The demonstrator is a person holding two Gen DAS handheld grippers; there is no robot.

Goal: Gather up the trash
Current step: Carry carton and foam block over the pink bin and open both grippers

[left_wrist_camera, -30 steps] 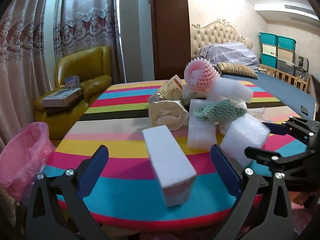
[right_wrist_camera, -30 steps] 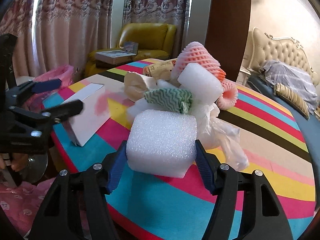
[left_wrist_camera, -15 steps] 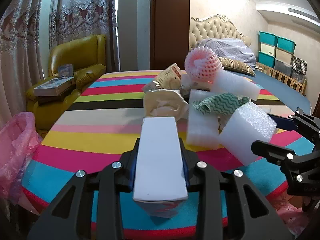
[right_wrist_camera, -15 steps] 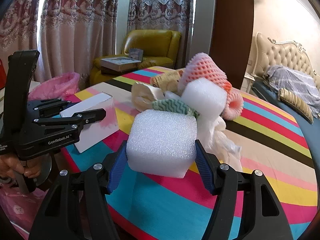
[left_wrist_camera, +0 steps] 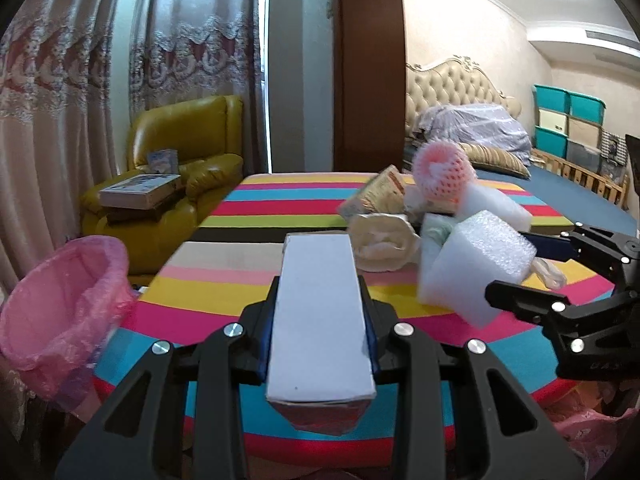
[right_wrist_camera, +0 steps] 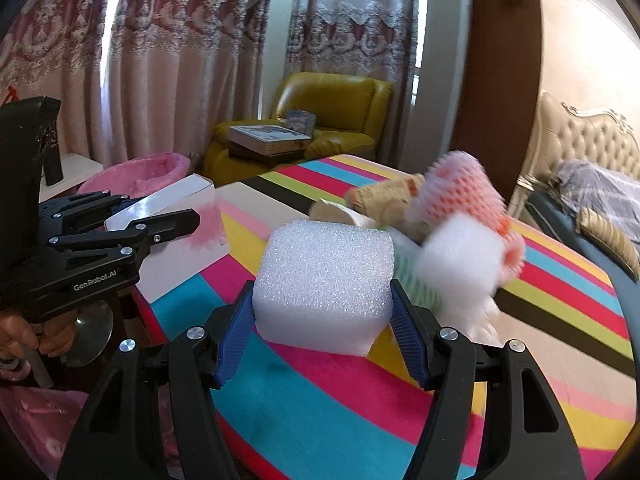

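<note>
The left gripper (left_wrist_camera: 320, 320) was closed on a white box (left_wrist_camera: 320, 320), clamped along its long sides and held above the near edge of the striped table (left_wrist_camera: 280, 200). The right gripper (right_wrist_camera: 324, 312) was closed on a white foam block (right_wrist_camera: 324, 280), also held over the near edge, to the right of the box. Remaining trash lay piled toward the table's right side: a pink foam net (left_wrist_camera: 442, 178), a second foam piece (left_wrist_camera: 494, 206), a cream wrapper (left_wrist_camera: 380, 242) and a printed packet (left_wrist_camera: 378, 194). A bin lined with a pink bag (left_wrist_camera: 60, 304) stood beside the table's left edge.
</note>
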